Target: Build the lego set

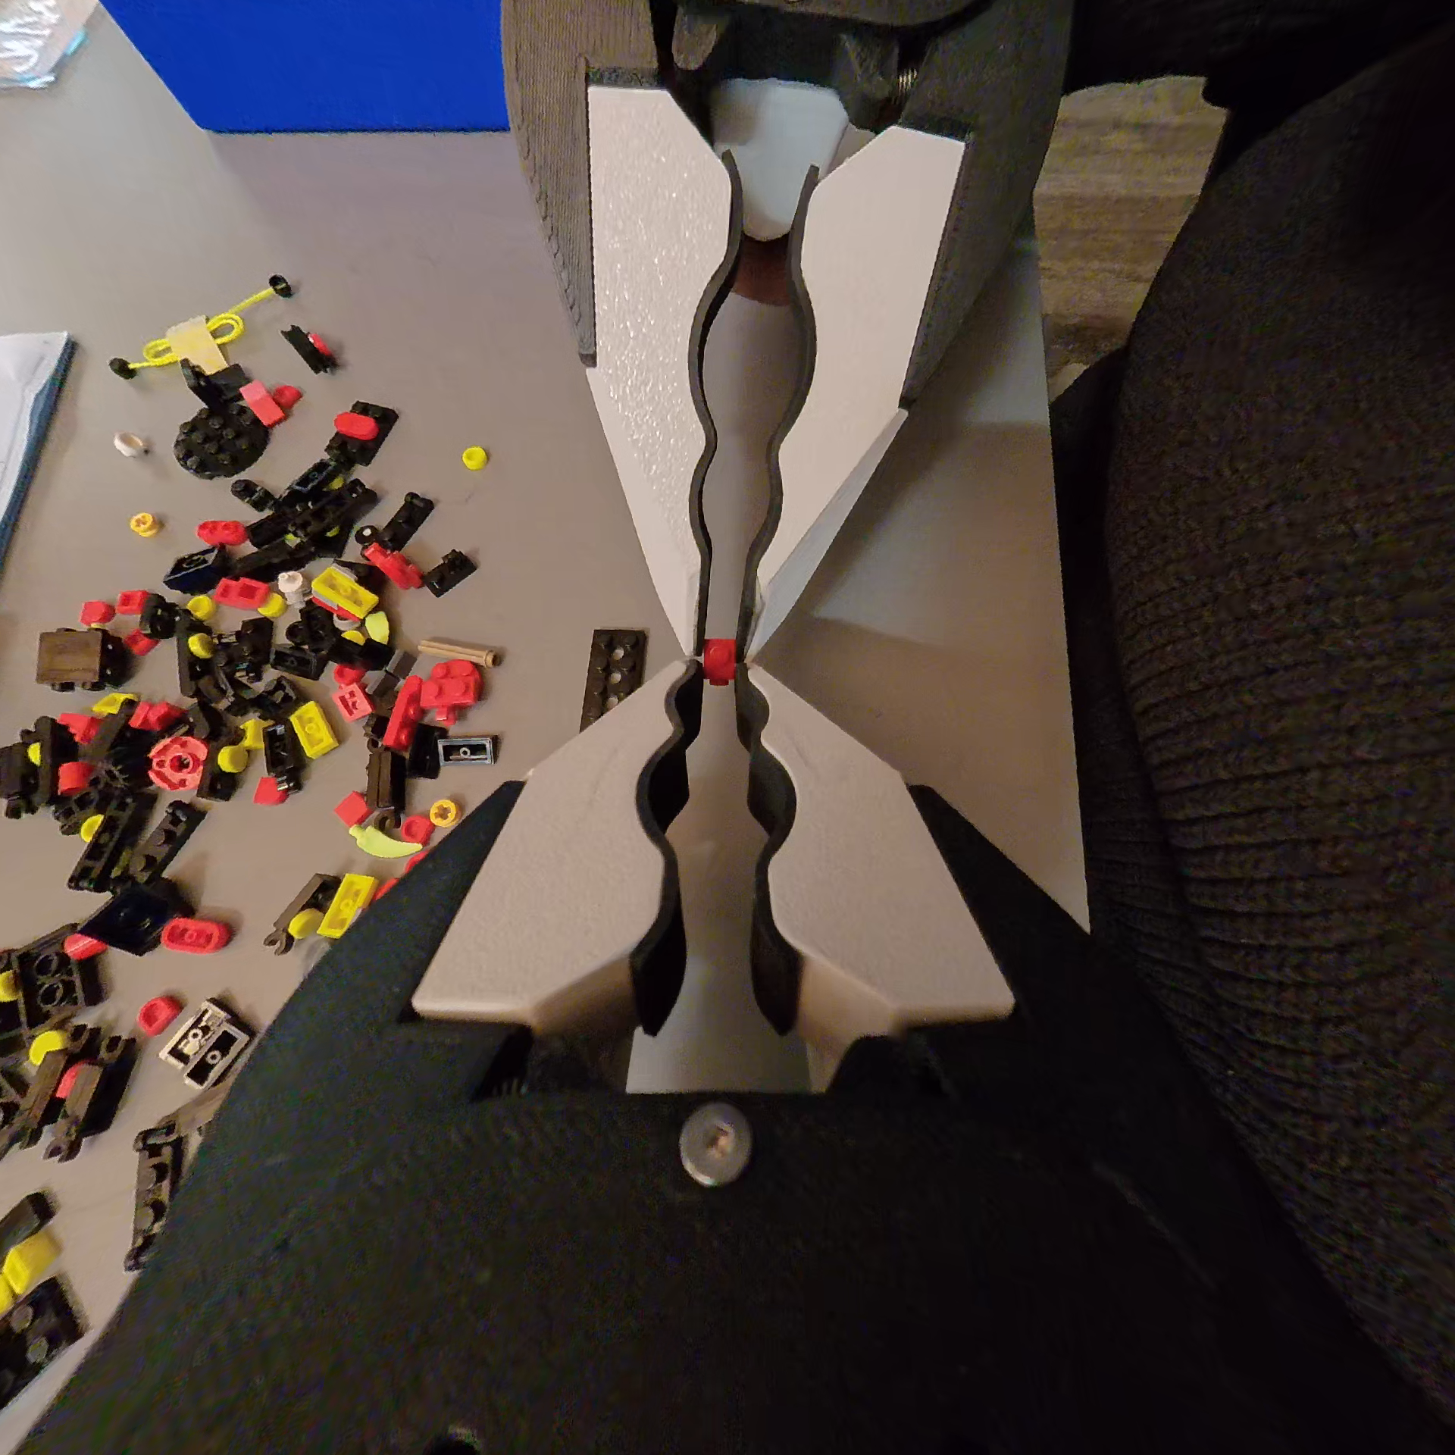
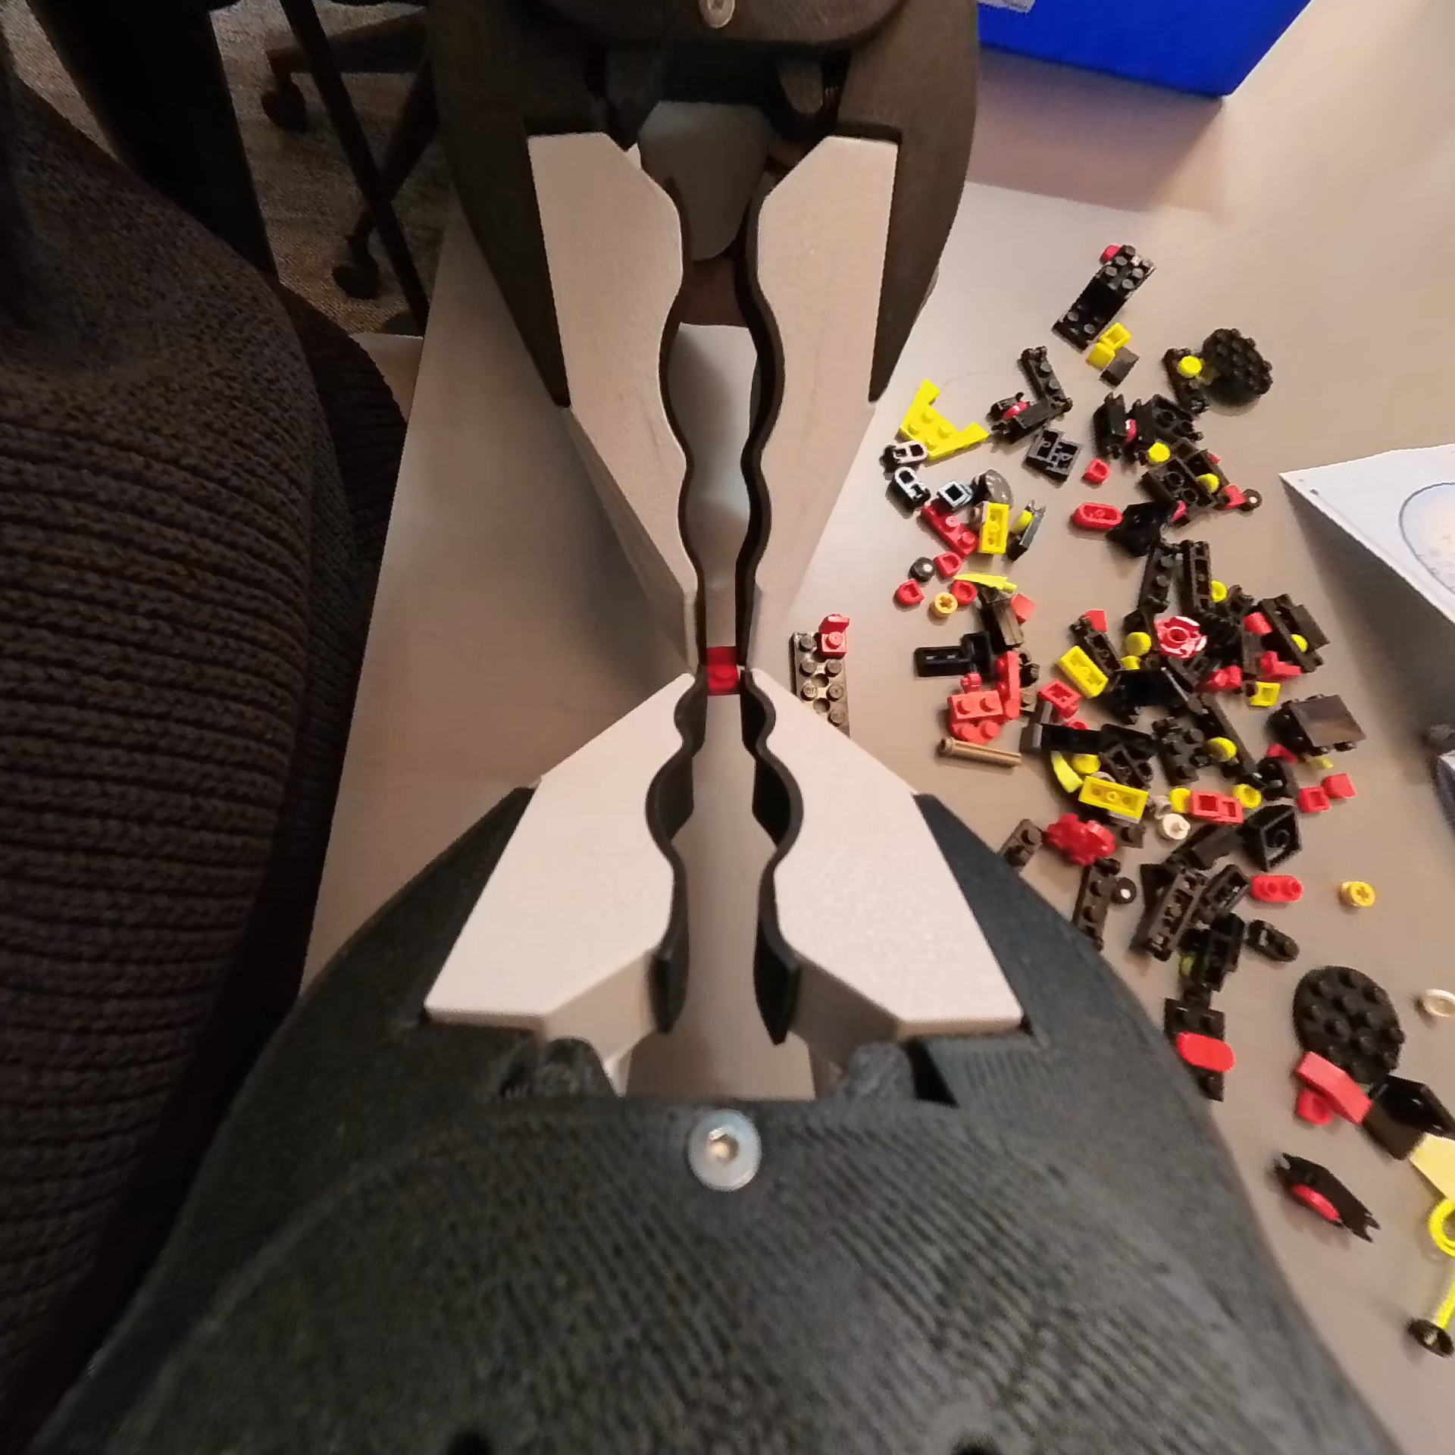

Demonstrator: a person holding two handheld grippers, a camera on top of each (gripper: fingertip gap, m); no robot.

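Each of the tongs, left [image 1: 718, 669] and right [image 2: 720, 683], has a black body with a ribbed, layered grain and one silver screw [image 1: 715, 1143] set in the middle near the camera. Two pale grey wedge-shaped fingers [image 1: 575, 890] slot into that body and taper to narrow tips. Their inner faces carry thin black wavy pads [image 2: 665, 803], and a dark ribbed knit garment [image 2: 157, 551] shows beside them.

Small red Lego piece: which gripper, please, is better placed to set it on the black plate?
Right, narrowly. The left gripper and right gripper pinch the small red Lego piece tip to tip, but it seems seated deeper in the right's jaws; the black studded plate lies beside them.
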